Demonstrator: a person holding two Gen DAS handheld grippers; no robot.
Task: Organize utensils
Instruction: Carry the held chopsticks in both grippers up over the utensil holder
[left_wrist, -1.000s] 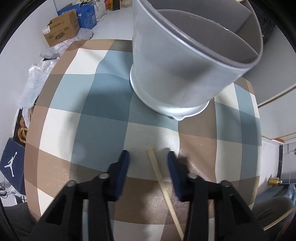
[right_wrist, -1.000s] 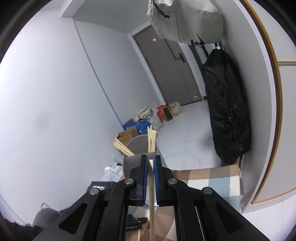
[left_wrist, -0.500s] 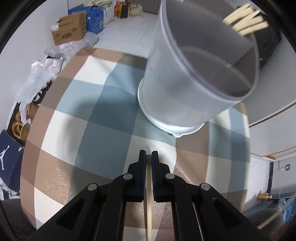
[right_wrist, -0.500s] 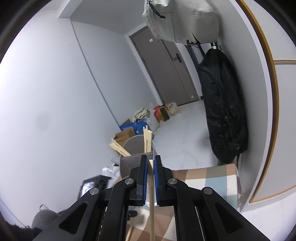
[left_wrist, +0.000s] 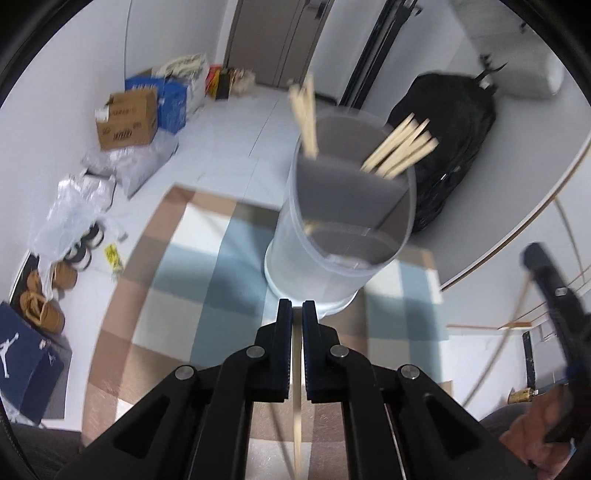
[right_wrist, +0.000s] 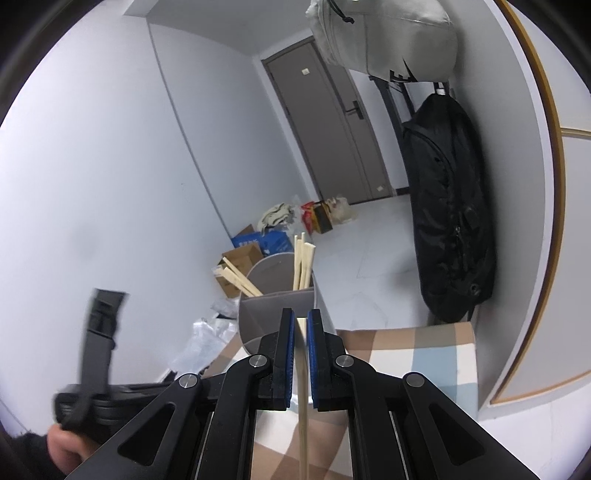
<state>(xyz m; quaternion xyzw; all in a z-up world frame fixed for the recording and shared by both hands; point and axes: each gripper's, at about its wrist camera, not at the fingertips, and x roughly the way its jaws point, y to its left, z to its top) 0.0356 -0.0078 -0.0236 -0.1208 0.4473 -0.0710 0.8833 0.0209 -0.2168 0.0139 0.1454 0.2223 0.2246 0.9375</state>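
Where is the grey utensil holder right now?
In the left wrist view the utensil holder stands on the checked tablecloth, just beyond the left gripper, with the black bag behind it.

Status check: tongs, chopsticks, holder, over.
Left tongs shut on a chopstick. Right tongs shut on another. Holder ahead, bundles in two compartments. Nothing blocking.

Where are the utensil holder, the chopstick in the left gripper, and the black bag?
holder (left_wrist: 314, 258), left wrist view, on its grey front wall.
chopstick (left_wrist: 296, 406), left wrist view, on its shaft below the fingers.
black bag (right_wrist: 447, 206), right wrist view, on its middle.
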